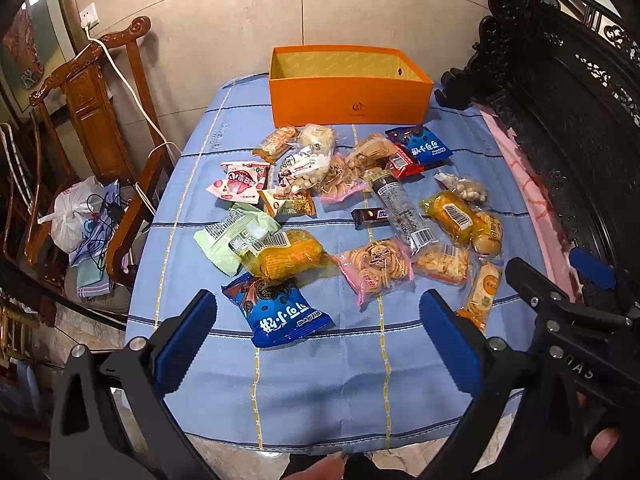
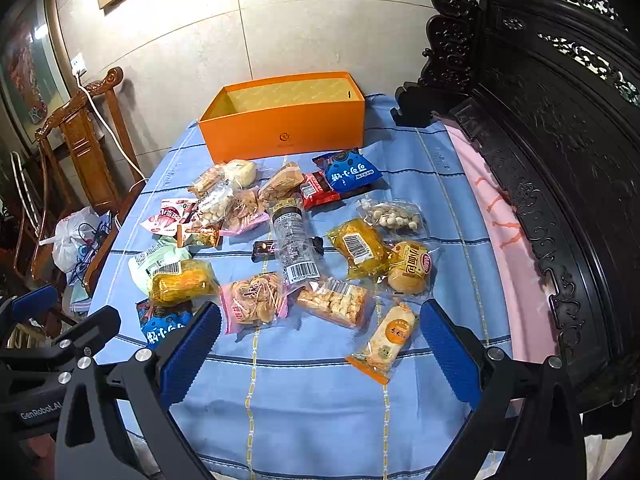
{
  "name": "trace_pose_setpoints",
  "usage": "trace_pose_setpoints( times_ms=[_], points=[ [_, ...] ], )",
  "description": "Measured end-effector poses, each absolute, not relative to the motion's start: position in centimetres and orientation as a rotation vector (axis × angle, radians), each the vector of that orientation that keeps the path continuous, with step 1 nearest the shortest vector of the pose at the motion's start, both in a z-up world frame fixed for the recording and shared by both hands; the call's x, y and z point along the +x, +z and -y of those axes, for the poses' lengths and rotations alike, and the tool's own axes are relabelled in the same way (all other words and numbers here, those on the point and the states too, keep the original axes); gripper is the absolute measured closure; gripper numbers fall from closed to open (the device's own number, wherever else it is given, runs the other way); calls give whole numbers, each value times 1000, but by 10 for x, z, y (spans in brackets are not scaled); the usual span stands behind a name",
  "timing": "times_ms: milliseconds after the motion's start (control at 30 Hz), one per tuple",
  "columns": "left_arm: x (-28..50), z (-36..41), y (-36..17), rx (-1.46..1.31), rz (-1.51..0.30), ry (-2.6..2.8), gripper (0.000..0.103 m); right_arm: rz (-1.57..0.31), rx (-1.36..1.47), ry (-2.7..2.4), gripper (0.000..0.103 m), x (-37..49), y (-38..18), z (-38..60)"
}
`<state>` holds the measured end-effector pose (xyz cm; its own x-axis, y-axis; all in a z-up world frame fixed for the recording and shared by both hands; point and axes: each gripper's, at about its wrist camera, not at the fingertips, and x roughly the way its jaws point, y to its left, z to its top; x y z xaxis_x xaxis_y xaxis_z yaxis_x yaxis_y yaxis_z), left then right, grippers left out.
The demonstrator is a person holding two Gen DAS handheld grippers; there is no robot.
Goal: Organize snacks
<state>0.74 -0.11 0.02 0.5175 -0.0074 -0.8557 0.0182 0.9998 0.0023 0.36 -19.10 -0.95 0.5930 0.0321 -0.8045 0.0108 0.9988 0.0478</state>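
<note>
Several snack packets lie scattered on a blue striped tablecloth [image 1: 304, 380] [image 2: 312, 400]. At the table's far end stands an open orange box [image 1: 352, 98] [image 2: 286, 136], with no snacks visible inside it. My left gripper [image 1: 318, 320] hovers open over the near cloth, with a blue cookie bag [image 1: 280, 314] lying just beyond its left finger. My right gripper [image 2: 320, 332] is open too, above the near edge, with an orange rice-cracker packet [image 2: 386, 340] between its fingers' line of sight. Neither holds anything. In the left wrist view the right gripper [image 1: 560, 292] shows at the right.
A carved dark wooden bench back [image 2: 560, 160] runs along the right side over a pink cloth [image 2: 496, 216]. A brown wooden chair [image 1: 100, 120] with a white cable and a plastic bag [image 1: 74, 212] stands left of the table. A tiled wall rises behind the box.
</note>
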Motion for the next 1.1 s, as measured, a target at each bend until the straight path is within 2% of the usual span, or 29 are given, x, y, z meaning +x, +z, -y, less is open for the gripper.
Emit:
trace_pose_setpoints(
  times_ms=[1100],
  points=[
    [10,0,-4,7,-1033,-15,4,-934,53,10,3,7,-12,193]
  ],
)
